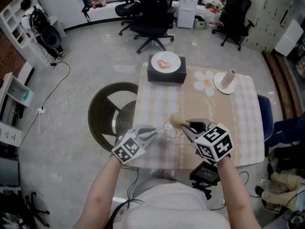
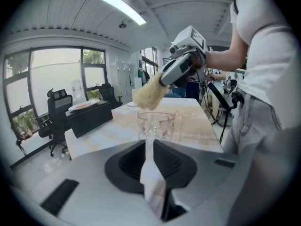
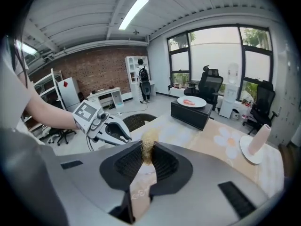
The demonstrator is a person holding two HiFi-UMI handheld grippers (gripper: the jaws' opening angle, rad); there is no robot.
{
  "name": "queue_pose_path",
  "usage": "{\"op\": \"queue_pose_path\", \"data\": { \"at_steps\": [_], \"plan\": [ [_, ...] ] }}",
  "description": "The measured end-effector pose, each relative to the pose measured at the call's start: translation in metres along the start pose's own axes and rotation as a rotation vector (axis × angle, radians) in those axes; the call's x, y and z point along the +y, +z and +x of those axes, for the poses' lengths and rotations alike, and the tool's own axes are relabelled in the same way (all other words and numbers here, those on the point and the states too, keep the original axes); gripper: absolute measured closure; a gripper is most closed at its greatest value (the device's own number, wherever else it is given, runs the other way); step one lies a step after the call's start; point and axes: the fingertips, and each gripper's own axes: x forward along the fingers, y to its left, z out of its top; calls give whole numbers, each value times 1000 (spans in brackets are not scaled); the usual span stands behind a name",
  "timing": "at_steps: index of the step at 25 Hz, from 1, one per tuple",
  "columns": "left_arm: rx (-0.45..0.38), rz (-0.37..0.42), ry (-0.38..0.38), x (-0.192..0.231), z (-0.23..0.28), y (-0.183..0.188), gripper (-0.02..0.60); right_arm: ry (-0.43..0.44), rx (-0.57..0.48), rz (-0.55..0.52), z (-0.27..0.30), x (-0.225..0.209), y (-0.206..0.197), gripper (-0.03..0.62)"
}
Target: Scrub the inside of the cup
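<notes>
The cup (image 1: 172, 129) stood near the table's (image 1: 248, 123) front edge, with open cloth between it and a black box (image 1: 164, 76) bearing a plate (image 1: 176, 59) of something pink. The left gripper (image 1: 152, 133) was closed narrowly on the cup's side. The right gripper (image 1: 188, 126) pinched a straw-coloured scrubber (image 1: 177, 122) just above the rim.

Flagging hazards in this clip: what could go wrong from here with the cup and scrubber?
The left tool pinches only the glass cup's thin wall; scrubbing pressure might twist it loose. The scrubber in the right tool hovers near the rim; lowered off-centre, it might catch and tip the cup.
</notes>
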Motion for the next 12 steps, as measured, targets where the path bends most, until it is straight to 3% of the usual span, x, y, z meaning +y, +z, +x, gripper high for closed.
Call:
{"op": "queue_pose_path", "data": {
  "at_steps": [8,12],
  "plan": [
    [27,59,25,-1,-6,3,525,124,196,-131,8,24,-21,539],
    [42,86,30,-3,-7,5,525,158,236,-161,12,32,-22,539]
  ]
}}
